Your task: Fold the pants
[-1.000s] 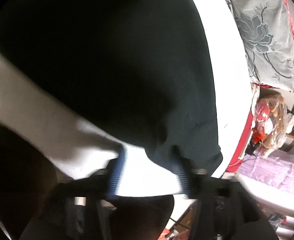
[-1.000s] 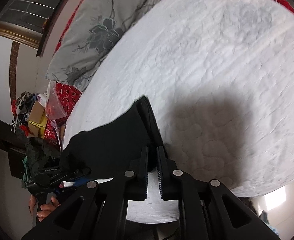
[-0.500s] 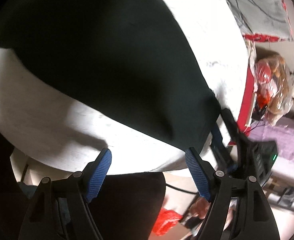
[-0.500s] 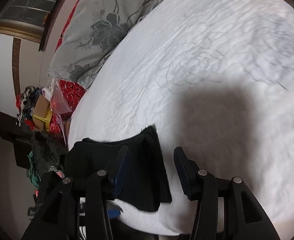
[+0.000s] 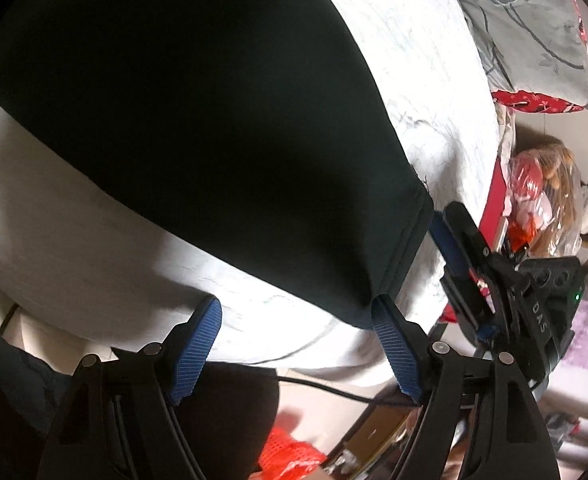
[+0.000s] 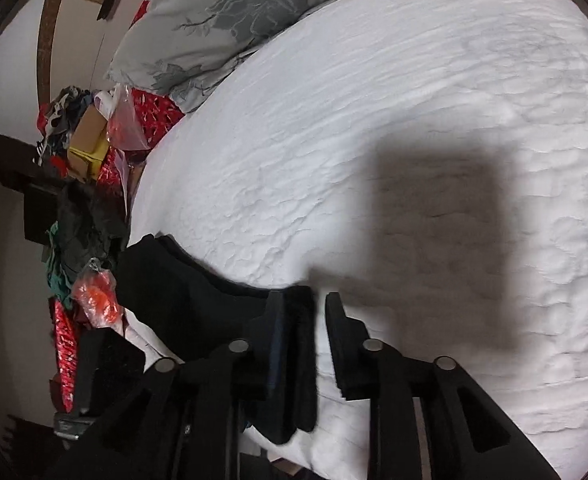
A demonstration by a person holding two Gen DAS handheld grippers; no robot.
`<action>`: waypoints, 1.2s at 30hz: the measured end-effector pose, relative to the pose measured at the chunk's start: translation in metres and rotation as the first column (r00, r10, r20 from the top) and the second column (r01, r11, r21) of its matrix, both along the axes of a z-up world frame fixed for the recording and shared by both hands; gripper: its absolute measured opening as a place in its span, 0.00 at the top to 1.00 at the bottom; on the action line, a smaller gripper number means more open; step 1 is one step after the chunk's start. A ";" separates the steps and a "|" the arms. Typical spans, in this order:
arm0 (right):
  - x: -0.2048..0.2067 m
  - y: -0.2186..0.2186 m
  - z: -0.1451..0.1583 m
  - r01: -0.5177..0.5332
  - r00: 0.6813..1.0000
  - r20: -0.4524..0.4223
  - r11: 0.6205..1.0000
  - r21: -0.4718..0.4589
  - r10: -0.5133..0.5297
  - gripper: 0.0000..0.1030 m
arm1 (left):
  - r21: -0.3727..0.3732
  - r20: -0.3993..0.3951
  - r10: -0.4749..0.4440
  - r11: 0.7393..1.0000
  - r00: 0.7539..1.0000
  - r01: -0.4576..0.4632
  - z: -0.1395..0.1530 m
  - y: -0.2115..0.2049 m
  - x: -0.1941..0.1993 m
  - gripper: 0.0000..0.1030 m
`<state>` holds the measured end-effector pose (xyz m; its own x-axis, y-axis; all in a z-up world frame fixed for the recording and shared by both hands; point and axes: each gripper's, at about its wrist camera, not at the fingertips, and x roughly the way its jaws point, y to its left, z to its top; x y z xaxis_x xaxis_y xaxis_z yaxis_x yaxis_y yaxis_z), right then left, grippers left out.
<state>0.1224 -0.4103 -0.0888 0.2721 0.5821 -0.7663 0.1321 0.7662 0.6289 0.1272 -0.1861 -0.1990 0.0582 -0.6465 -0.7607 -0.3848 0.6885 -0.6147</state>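
The black pants [image 5: 214,120] lie spread flat on the white quilted bed [image 5: 433,80]. My left gripper [image 5: 295,304] stands open at the bed's near edge. Its right pad [image 5: 393,344] touches the pants' near corner and nothing is gripped. My right gripper [image 5: 453,240] shows beside the same end of the pants. In the right wrist view the pants [image 6: 182,280] reach in from the left. The jaws of the right gripper [image 6: 305,298] are closing with a folded edge of the cloth between them. A strip of bed still shows beside the right finger [image 6: 339,320].
A grey flowered pillow [image 6: 234,12] lies at the head of the bed [image 6: 373,120]. Beside the bed are boxes [image 6: 88,140], a dark heap of clothes [image 6: 82,224], an orange plastic bag [image 6: 98,296] and a clear bag of goods [image 5: 541,200]. A cable [image 5: 325,390] runs under the bed's edge.
My left gripper let go of the pants' edge, opened wide and drew back. My right gripper opened from nearly shut, swung around the pants' end, and has narrowed again around the edge.
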 end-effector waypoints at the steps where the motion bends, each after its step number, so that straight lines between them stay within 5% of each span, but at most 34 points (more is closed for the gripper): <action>1: -0.001 -0.004 -0.002 0.004 1.000 -0.007 1.000 0.017 -0.004 0.75 | 0.005 0.000 0.006 1.000 1.000 -0.006 0.001 -0.004 -0.001 0.24; 16: -0.007 -0.034 -0.041 0.118 0.991 -0.096 0.959 0.257 -0.096 0.68 | -0.087 -0.119 0.153 0.983 0.981 -0.164 -0.029 -0.018 -0.019 0.26; 26: 0.018 -0.014 -0.054 0.038 0.992 -0.128 0.946 0.321 0.004 0.68 | -0.137 -0.079 0.139 0.979 0.987 -0.149 -0.020 -0.018 -0.017 0.41; 28: 0.026 -0.004 -0.057 0.007 0.988 -0.145 0.943 0.333 0.044 0.67 | -0.140 -0.039 0.133 0.981 0.990 -0.137 -0.014 -0.016 -0.013 0.51; 36: 0.028 -0.003 -0.061 0.002 0.987 -0.150 0.934 0.357 0.056 0.69 | -0.145 -0.023 0.136 0.980 0.990 -0.138 -0.025 -0.014 -0.013 0.51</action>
<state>0.1509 -0.4133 -0.1501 0.1468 0.8292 -0.5393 0.2322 0.5011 0.8336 0.1141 -0.2000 -0.2243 0.1447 -0.7372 -0.6600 -0.4784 0.5318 -0.6988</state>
